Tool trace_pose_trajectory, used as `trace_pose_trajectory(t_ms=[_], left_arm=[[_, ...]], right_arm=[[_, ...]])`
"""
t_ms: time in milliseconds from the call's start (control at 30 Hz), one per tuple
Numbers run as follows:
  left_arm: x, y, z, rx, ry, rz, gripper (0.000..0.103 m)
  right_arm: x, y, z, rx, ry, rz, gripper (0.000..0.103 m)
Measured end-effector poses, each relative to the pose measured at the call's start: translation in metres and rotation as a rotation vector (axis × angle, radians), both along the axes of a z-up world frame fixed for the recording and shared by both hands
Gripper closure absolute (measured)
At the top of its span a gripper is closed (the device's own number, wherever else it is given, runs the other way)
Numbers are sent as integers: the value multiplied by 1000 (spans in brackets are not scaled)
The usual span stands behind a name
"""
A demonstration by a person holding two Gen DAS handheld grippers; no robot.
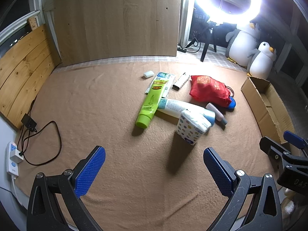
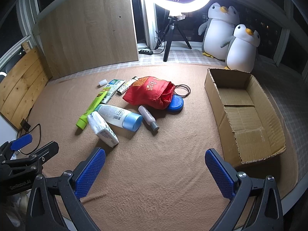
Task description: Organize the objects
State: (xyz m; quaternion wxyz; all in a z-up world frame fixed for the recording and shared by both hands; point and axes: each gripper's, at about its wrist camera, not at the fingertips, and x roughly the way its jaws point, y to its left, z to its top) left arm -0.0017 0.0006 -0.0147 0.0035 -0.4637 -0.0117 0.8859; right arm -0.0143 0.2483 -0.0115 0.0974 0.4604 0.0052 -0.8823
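lying flat, green tube cap toward camera.

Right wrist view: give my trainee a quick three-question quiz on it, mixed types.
1. True or false: the cardboard box already holds an item.
2. Which item partly covers the blue round lid? A) red bag B) tissue pack C) green tube
3. Fill in: the right gripper is ___ (open/shut).

Key: 1 false, it is empty; 2 A; 3 open, holding nothing.
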Motion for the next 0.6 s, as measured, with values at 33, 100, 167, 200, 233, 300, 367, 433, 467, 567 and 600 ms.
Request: trace_pose_trajectory(t_ms=[33, 100, 167, 200, 233, 300, 367, 433, 467, 567, 600], left_arm=[[-1, 0, 0, 0, 0, -1, 0], [-1, 2, 0, 1, 0, -4, 0], [-2, 2, 0, 0, 0, -8, 0], [-4, 2, -1, 1, -1, -9, 0], [-5, 2, -1, 3, -2, -9, 0], [-8, 2, -2, 5, -6, -11, 0], [-10, 3, -3, 2, -8, -13, 0], [-15, 4, -4, -1, -10, -13, 0], [-17, 4, -5, -2, -11, -14, 0], [-25, 7, -7, -11, -12, -20, 0], [-30, 8, -8, -12, -15, -24, 0]], right_arm=[[-1, 0, 0, 0, 0, 0, 1], [-1, 1, 0, 0, -1, -2, 1], [-1, 2, 0, 0, -3, -3, 1], [-1, 1, 0, 0, -3, -2, 1], [-1, 2, 0, -1, -3, -3, 1], [-2, 3, -1, -1, -5, -7, 1], [-2, 4, -1, -4, -7, -9, 1], [-1, 6, -2, -5, -8, -11, 1], [-1, 6, -2, -6, -8, -13, 1], [-2, 9, -3, -10, -11, -18, 1], [-2, 10, -3, -10, -12, -21, 1]])
